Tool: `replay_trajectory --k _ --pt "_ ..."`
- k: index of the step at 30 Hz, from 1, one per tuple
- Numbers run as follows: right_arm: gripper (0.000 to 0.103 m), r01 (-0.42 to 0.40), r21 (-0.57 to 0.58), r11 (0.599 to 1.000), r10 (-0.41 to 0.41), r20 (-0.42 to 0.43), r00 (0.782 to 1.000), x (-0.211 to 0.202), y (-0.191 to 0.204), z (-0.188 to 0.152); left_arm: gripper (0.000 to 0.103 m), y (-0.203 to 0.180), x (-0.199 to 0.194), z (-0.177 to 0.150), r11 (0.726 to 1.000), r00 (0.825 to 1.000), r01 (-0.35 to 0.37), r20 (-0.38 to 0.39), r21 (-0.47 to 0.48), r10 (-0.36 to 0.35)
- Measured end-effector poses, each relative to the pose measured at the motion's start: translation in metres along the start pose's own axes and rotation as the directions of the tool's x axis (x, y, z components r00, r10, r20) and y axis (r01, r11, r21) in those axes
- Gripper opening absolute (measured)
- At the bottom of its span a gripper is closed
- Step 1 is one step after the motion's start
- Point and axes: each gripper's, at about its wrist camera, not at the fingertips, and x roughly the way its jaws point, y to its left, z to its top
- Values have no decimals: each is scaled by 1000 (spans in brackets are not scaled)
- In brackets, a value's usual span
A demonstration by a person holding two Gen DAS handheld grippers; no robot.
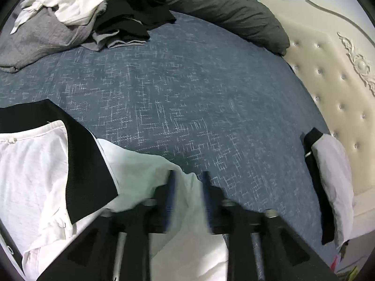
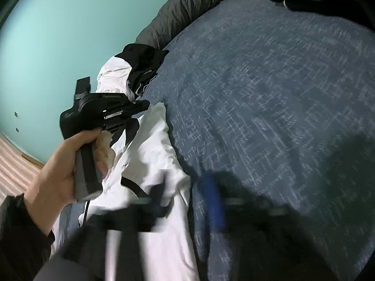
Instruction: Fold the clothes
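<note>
A white garment [image 1: 35, 164] with a black collar band [image 1: 86, 164] lies rumpled on the blue bedspread [image 1: 187, 82] at the near left. My left gripper [image 1: 189, 187] stands open over the garment's near edge, with white cloth showing between its blue pads. In the right wrist view the same white garment [image 2: 152, 154] runs down the left side. My right gripper [image 2: 187, 196] is blurred and open, with its left finger over the cloth's edge and its right finger over the bedspread [image 2: 269, 93]. A hand [image 2: 58, 171] holds the left tool's handle above the garment.
A heap of white, grey and black clothes [image 1: 77, 16] sits at the far left of the bed. A dark grey pillow [image 1: 229, 9] lies along the far edge. A folded black-and-white garment [image 1: 328, 187] rests by the cream tufted headboard [image 1: 328, 70]. A teal wall [image 2: 58, 35] stands behind.
</note>
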Motion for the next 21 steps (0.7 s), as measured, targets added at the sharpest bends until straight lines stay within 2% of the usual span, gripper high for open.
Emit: replay_trajectory --k 5,7,9,10,12,13,14,21 --pt "52 12 -14 1000 -12 -39 999 15 3 3 35 -4 3 -1 1000 1000 9 -21 26 -9" --pt "40 12 -13 1000 -12 -42 999 17 3 5 34 -5 7 -2 1000 1000 14 -27 28 -13" --pt "32 17 -19 1000 -18 -49 999 21 3 7 34 -7 11 -3 999 999 15 -37 34 -14" --pt "18 11 -20 1000 -12 -59 998 24 2 6 33 -9 14 -4 999 999 14 -44 43 -12" --pt "11 7 -28 1000 -9 -70 998 27 3 5 23 -11 17 -6 998 999 1 -50 60 2" --pt "7 3 -29 1000 -5 -72 997 28 3 5 8 -11 17 -6 998 999 -9 -48 60 12" --pt "6 -1 -28 1000 -1 -71 997 28 3 4 3 -9 16 -6 998 999 -17 -44 56 19" --pt "3 -12 -16 1000 11 -52 999 16 -1 -2 3 -5 13 0 999 1000 -11 -14 37 11"
